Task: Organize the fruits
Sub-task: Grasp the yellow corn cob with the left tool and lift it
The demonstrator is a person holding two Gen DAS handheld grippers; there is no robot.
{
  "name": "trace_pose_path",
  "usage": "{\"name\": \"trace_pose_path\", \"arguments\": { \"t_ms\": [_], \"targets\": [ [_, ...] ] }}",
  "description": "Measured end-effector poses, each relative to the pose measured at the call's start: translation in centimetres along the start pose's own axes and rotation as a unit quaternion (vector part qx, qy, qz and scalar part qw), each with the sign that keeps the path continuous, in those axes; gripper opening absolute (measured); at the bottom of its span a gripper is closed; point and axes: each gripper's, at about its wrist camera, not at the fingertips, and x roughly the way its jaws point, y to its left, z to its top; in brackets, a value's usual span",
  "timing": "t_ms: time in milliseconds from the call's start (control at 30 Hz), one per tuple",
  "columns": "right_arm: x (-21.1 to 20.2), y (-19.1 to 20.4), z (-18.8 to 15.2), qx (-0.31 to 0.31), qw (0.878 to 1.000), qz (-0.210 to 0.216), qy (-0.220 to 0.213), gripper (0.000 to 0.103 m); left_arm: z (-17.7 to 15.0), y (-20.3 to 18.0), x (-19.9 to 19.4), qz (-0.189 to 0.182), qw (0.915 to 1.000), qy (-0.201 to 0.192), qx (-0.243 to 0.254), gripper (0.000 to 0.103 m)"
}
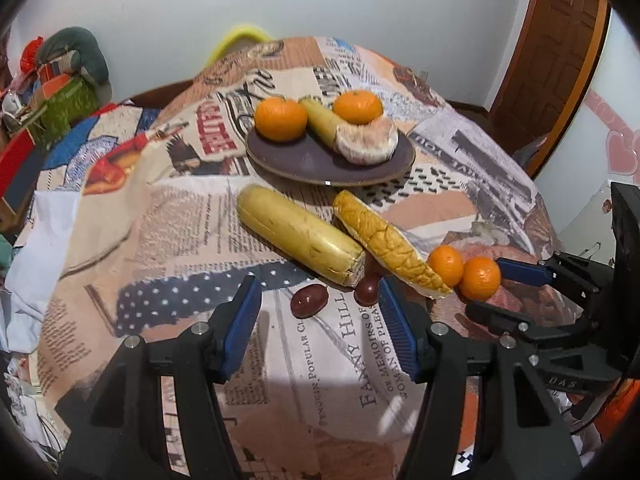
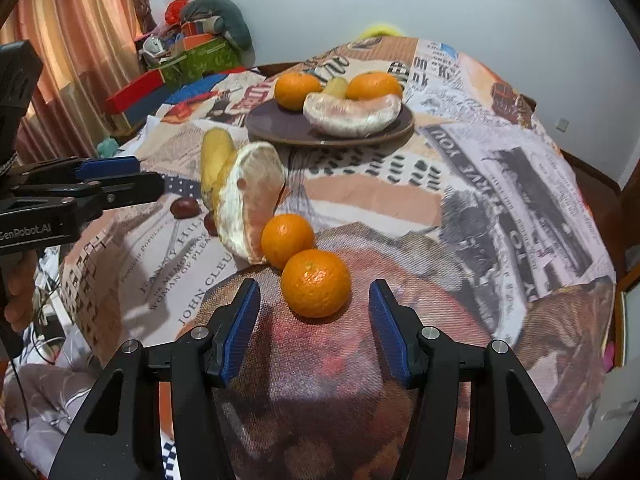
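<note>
A dark round plate (image 1: 312, 160) (image 2: 280, 126) at the table's far side holds two oranges (image 1: 281, 119), a banana (image 1: 320, 120) and a pomelo wedge (image 1: 366, 142) (image 2: 352, 114). On the cloth nearer lie a banana (image 1: 298, 234) (image 2: 216, 160), a pomelo wedge (image 1: 390, 240) (image 2: 248, 204), two oranges (image 1: 480, 278) (image 2: 316, 283) (image 2: 287, 240) and two dark red dates (image 1: 309, 300) (image 2: 185, 207). My left gripper (image 1: 320, 320) is open, just short of the dates. My right gripper (image 2: 314, 320) is open with the nearest orange between its fingertips.
A newspaper-print cloth (image 1: 340, 360) (image 2: 500, 200) covers the round table. Boxes and clutter (image 2: 188, 56) sit beyond the table at the left by a curtain. A wooden door (image 1: 552, 60) stands at the right. The right gripper shows in the left wrist view (image 1: 520, 280).
</note>
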Motion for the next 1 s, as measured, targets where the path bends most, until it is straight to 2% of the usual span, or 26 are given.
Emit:
{"name": "trace_pose_path", "arguments": {
  "t_ms": [167, 267, 367, 533, 567, 600, 767, 867, 1000],
  "targets": [
    [0.8, 0.2, -0.2, -0.002, 1.0, 0.005, 0.002, 0.05, 0.1, -0.3, 2.6, -0.003, 0.9997, 0.023, 0.001, 0.061],
    [1.0, 0.1, -0.1, 0.0, 1.0, 0.01, 0.0, 0.042, 0.4, -0.3, 3.8, -0.004, 0.9995, 0.03, -0.005, 0.061],
    [1.0, -0.2, 0.1, 0.003, 1.0, 0.012, -0.002, 0.035, 1.0, 0.0, 4.1, -0.019, 0.9993, 0.026, -0.021, 0.061],
    [1.1, -0.7, 0.2, 0.013, 1.0, 0.027, -0.005, 0.035, 1.4, -0.4, 4.3, -0.013, 0.9997, 0.015, -0.012, 0.061],
    [1.0, -0.7, 0.2, 0.013, 1.0, 0.027, -0.006, 0.035, 1.5, -0.4, 4.3, -0.013, 0.9998, 0.012, -0.011, 0.059],
    [1.0, -0.8, 0.1, 0.013, 1.0, 0.027, -0.007, 0.035, 1.5, -0.3, 4.3, -0.014, 0.9998, 0.009, -0.012, 0.053],
    [0.6, -1.5, 0.1, 0.024, 0.999, 0.028, -0.01, 0.035, 1.4, 0.5, 4.0, -0.027, 0.9995, 0.009, -0.015, 0.042],
    [0.3, -2.1, 0.2, 0.028, 0.999, 0.023, -0.013, 0.035, 1.3, 1.1, 3.4, -0.011, 0.9999, 0.004, -0.009, 0.035],
    [0.0, -2.7, 0.1, 0.032, 0.999, 0.016, -0.013, 0.035, 1.2, 3.3, 3.1, 0.011, 0.9995, 0.007, -0.031, 0.03]
  ]
}}
